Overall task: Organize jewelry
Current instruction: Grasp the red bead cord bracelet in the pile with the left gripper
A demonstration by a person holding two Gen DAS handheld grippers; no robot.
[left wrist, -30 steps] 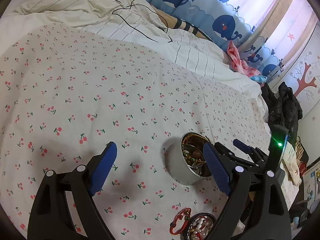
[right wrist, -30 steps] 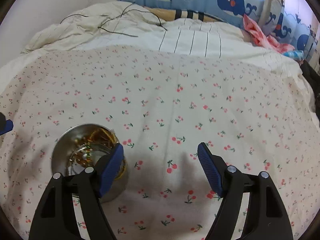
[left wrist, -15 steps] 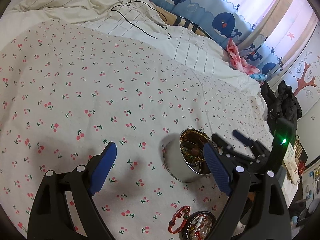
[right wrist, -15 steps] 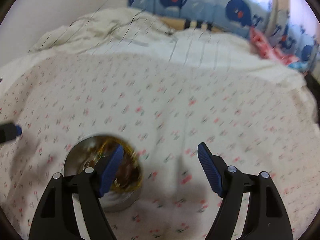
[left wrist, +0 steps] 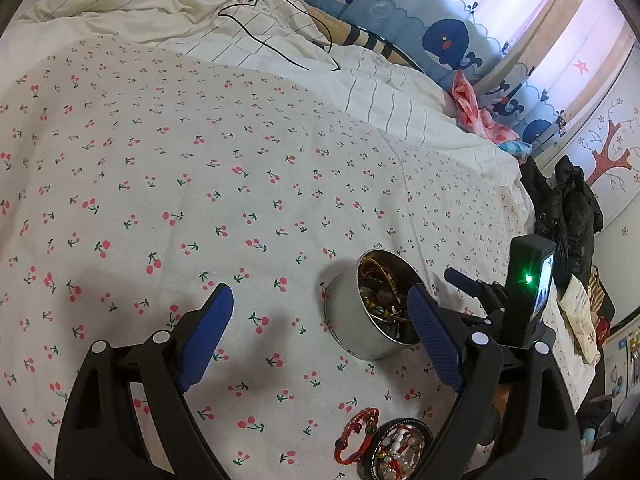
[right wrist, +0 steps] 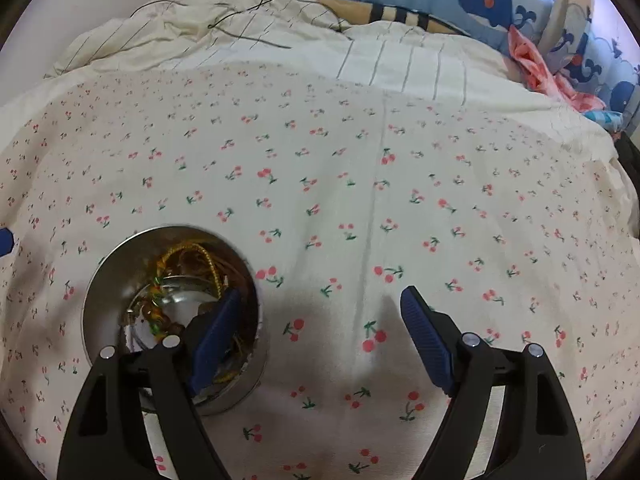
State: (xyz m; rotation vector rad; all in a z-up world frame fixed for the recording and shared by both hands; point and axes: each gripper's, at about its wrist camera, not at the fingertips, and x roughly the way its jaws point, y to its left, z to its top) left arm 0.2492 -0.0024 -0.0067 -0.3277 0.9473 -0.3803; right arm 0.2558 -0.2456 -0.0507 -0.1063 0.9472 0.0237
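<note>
While both grippers hang over the bed (left wrist: 168, 168), the round metal tin (left wrist: 352, 320) stands upright on the cherry-print sheet at about 4 o'clock in the left wrist view, holding a tangle of gold chains, cords and beads (left wrist: 380, 296). At 6 o'clock in that view, partly behind the right finger of the left gripper (left wrist: 320, 324), sits a small dark round box (left wrist: 400, 452) with pearl and red beads in it; a red braided bracelet (left wrist: 356, 432) lies on the sheet just beside its left rim, touching or nearly so.

The left gripper's jaws are spread wide with only sheet between them; the tin is just off its right finger. The right gripper (right wrist: 320, 320) also has its jaws spread, and they have just been opening a little further. Its left finger (right wrist: 216, 336) now hangs over the tin's mouth (right wrist: 172, 276), in front of the jewelry; whether it touches anything inside cannot be told. Nothing is pinched.

Compared with a second ago, the tin fills more of the right wrist view and sits nearer the middle, with that left finger over its inside rather than at its rim. The left wrist view is almost unchanged.

Beyond the sheet, a striped duvet (right wrist: 400, 68) with a thin black cable (left wrist: 272, 20) lies at 12 o'clock, whale-print curtains (left wrist: 440, 40) and pink cloth (left wrist: 472, 112) at 2 o'clock, and dark clothing (left wrist: 568, 208) at 3 o'clock. The right gripper's black body with its green light (left wrist: 528, 280) stands right of the tin in the left wrist view.
</note>
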